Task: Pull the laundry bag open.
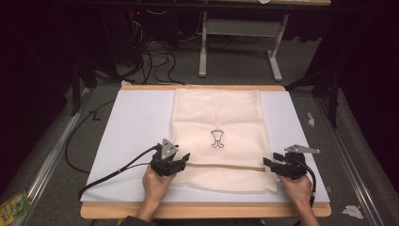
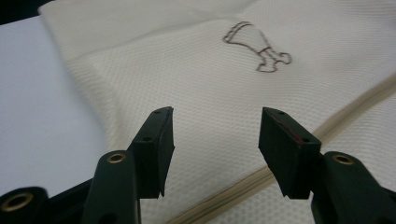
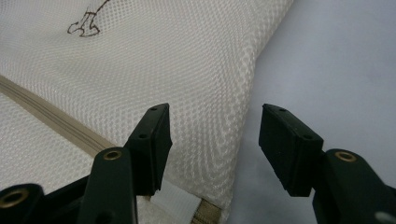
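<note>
Both hand-held grippers, left (image 1: 184,157) and right (image 1: 268,161), stood open and empty, flanking the cloth's (image 1: 217,117) fold. So placed, each could likely pinch an edge for folding.

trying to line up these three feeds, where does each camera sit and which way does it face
High view: fixed above the person's side, looking forward and down on the table; both hands enter from the bottom, left tool, right tool.
Left gripper view: rides the left tool, looking along its open jaws over the cream mesh bag.
Right gripper view: rides the right tool, jaws open, above the bag's edge and the white table top.
Shared: all three show the bag's small printed figure and its zipper band.
</note>
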`<state>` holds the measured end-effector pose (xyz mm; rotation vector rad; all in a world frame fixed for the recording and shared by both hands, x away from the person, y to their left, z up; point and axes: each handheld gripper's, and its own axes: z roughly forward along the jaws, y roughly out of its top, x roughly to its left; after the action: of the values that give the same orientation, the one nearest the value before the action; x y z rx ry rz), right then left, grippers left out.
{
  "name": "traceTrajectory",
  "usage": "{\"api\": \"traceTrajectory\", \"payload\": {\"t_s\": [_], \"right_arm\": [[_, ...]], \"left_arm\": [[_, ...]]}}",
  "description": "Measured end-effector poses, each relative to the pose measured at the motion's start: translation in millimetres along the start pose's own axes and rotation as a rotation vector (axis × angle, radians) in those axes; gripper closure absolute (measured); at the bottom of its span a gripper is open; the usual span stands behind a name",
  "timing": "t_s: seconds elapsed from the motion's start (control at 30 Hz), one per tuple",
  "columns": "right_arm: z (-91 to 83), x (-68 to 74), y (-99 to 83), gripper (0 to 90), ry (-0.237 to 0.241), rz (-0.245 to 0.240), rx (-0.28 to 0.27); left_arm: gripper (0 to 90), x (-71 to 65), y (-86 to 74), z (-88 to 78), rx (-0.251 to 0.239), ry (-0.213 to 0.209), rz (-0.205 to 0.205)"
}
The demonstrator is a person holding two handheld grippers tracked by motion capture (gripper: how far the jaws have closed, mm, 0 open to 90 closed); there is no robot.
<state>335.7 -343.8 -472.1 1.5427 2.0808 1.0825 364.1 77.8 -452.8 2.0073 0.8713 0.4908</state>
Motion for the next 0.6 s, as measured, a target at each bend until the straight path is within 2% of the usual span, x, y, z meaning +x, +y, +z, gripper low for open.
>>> {"api": "traceTrajectory", "payload": {"t_s": [0.03,0.3,0.33,0.47,0.53,0.6], "right_arm": [[-0.1,-0.2,-0.9,44.2,0.004,0.008,0.0],[2.5,-2.6,-3.7,47.0,0.017,0.017,0.017],[2.9,-1.9,-2.8,49.6,0.023,0.013,0.026],[4.0,1.9,-2.6,54.5,0.0,-0.025,0.035],[4.4,5.3,-0.1,60.1,-0.03,-0.071,0.063],[4.8,6.2,0.8,62.0,-0.032,-0.081,0.07]], "left_arm": [[45.1,-7.2,5.1,4.8,-0.001,-0.026,0.005],[43.3,-25.4,19.2,22.1,0.034,-0.054,0.036],[42.8,-27.5,21.5,24.4,0.036,-0.057,0.037],[42.9,-37.5,32.4,35.1,0.048,-0.072,0.055],[45.6,-44.3,39.9,45.5,0.05,-0.083,0.067],[46.2,-46.1,42.8,49.7,0.058,-0.09,0.067]]}}
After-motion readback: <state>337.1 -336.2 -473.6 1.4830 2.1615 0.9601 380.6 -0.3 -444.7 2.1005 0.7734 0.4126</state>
